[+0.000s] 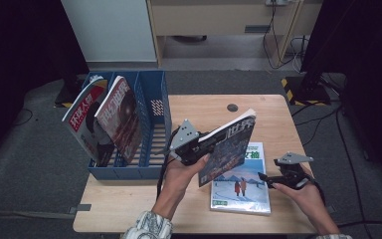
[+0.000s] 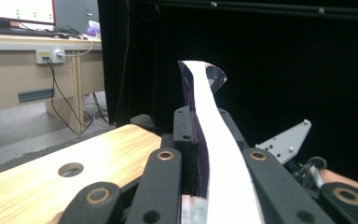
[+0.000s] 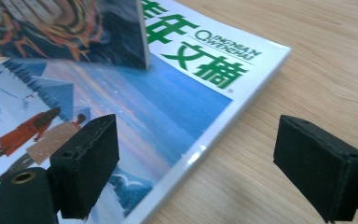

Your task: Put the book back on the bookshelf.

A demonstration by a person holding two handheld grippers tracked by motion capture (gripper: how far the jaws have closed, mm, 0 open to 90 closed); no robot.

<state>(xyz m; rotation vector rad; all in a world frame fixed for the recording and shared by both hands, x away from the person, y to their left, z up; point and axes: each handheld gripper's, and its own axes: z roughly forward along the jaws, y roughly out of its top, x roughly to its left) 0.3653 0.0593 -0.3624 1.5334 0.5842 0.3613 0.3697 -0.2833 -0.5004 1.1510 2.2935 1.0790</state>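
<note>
While my left hand-held gripper [image 1: 205, 145] is clamped shut on the near edge of the dark-covered paperback magazine [image 1: 227, 149], holding it tilted above the middle of the pale wooden counter [image 1: 204, 107], I judge the biggest risk is at the blue plastic file rack [image 1: 154, 124] on the far left: a limp, curling magazine could catch a divider. Smaller worry: the blue-and-white glossy magazine [image 3: 177, 102] lying flat at the near right. My right hand-held gripper [image 3: 193, 172] stands wide open and empty astride its edge; the pads may skid off.
</note>
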